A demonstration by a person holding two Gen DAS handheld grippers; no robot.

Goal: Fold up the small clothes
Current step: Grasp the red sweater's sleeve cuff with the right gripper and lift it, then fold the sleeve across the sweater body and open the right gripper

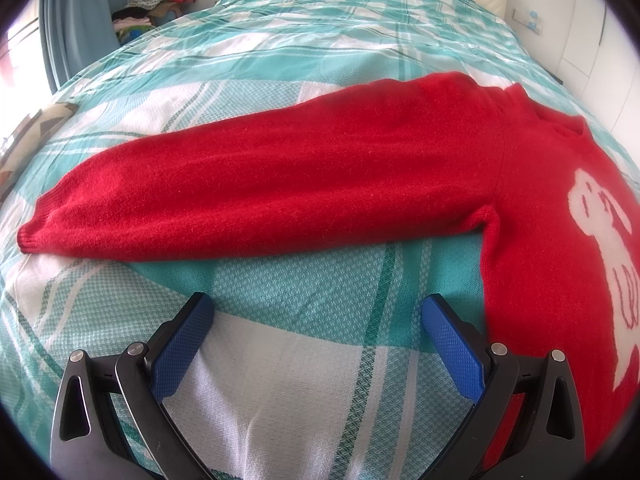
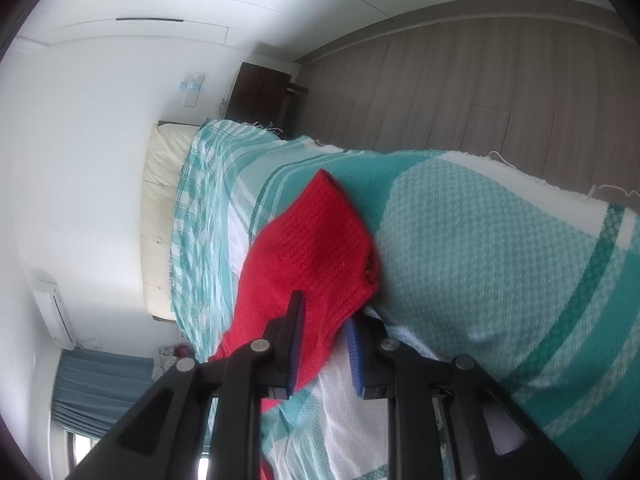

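One bed (image 1: pixel 304 40) with a green checked cover carries a red sweater (image 1: pixel 360 184), spread flat with a sleeve (image 1: pixel 200 200) stretched sideways. Beside the sweater, the left gripper (image 1: pixel 318 312) hovers, fingers wide and empty. The right gripper (image 2: pixel 326 320) has narrow fingers pinching the sweater's ribbed cuff (image 2: pixel 320 240).

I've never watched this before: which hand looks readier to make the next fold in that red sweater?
Probably the right: its tool has a red knitted sweater cuff between its pads. The left tool is open over the checked bedspread, gripping nothing.
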